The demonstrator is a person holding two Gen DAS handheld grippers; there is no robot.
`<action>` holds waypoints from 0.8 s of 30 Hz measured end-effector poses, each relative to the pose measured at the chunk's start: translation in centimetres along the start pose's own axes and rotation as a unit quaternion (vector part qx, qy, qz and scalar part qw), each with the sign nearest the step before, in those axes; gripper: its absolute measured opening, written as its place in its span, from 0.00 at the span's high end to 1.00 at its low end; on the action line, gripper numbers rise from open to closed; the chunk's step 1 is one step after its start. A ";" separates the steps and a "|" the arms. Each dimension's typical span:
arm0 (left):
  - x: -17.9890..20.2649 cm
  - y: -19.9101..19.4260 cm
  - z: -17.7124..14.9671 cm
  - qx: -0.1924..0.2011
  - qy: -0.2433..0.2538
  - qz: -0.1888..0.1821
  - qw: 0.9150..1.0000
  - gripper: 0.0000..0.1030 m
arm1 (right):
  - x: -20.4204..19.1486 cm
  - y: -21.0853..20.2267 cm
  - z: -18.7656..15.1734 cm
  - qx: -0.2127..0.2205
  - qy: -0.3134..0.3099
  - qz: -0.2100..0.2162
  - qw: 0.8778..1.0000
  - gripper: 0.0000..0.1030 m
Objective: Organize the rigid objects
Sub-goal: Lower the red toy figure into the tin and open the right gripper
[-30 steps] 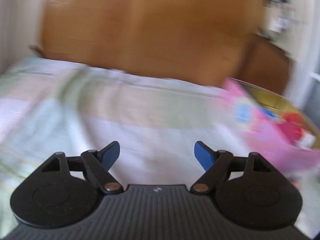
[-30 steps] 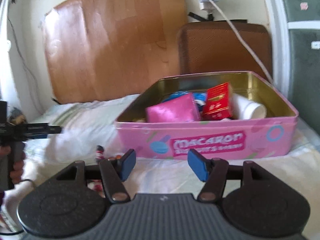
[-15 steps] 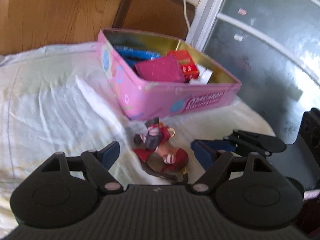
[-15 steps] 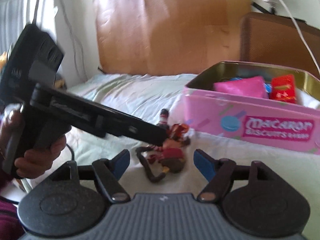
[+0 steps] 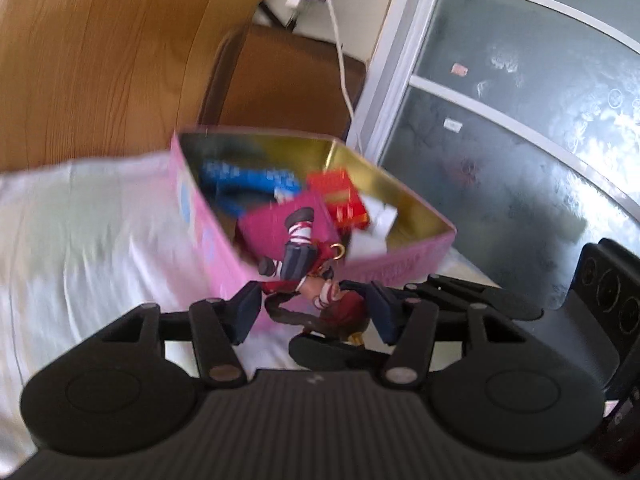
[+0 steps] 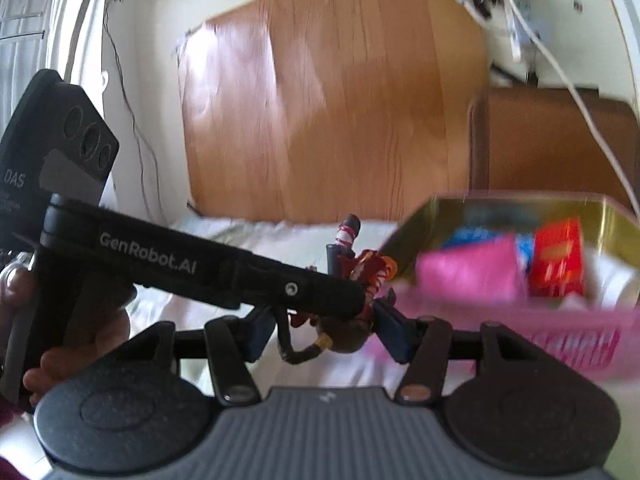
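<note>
Both tongs, left (image 5: 314, 312) and right (image 6: 324, 330), just closed, pinch the figurine (image 5: 316, 276), legs pointing up.

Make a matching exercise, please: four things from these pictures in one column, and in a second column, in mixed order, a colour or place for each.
Things:
1. toy figure
2. biscuit tin
3. red box
4. white cable

Colour or place:
A. hangs down the wall behind the tin
B. between the fingers of both the left gripper and the right gripper
C. pink outside, gold inside
D. lies inside the tin, beside a magenta box

Pairs: 1-B, 2-C, 3-D, 4-A
</note>
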State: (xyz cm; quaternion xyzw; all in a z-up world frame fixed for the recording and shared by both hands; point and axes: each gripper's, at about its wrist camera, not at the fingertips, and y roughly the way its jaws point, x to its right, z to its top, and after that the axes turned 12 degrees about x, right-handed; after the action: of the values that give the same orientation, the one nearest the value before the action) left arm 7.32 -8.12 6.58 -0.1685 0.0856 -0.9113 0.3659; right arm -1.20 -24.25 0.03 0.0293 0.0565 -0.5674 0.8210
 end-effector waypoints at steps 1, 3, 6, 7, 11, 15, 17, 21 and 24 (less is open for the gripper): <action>0.2 0.4 0.6 0.003 0.004 0.002 1.000 0.41 | 0.4 0.3 0.6 0.004 0.004 -0.002 1.000 0.48; 0.5 1.4 1.8 0.009 0.009 0.004 1.000 0.41 | 1.2 1.0 1.7 0.013 0.005 -0.009 1.000 0.48; 1.0 4.1 3.4 0.012 0.030 0.009 0.999 0.40 | 2.5 2.6 3.0 0.024 -0.023 -0.030 0.999 0.48; 1.0 5.3 3.8 0.009 0.035 0.013 0.999 0.40 | 3.0 3.3 3.3 0.023 -0.026 -0.036 0.999 0.48; 0.9 10.3 4.8 -0.010 0.049 0.031 0.998 0.36 | 6.4 6.8 3.8 0.009 -0.021 -0.076 0.997 0.47; 0.2 14.2 4.7 -0.010 0.068 0.109 0.992 0.20 | 9.6 10.3 3.7 -0.015 -0.003 -0.155 0.988 0.34; 0.0 14.1 4.8 -0.001 0.051 0.127 0.991 0.20 | 10.6 9.7 3.5 -0.002 0.038 -0.153 0.987 0.37; 0.3 12.2 4.9 0.035 0.055 0.139 0.988 0.20 | 10.3 6.8 2.4 0.037 0.049 -0.160 0.985 0.37; 0.5 10.5 4.7 0.045 0.044 0.153 0.986 0.19 | 10.3 4.2 1.4 0.058 0.087 -0.165 0.981 0.37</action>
State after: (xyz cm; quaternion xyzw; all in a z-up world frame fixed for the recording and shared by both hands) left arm 15.43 -16.17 8.13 -0.0964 0.0851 -0.8539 0.5042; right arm 6.40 -32.50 0.09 0.1169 0.0989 -0.6923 0.7052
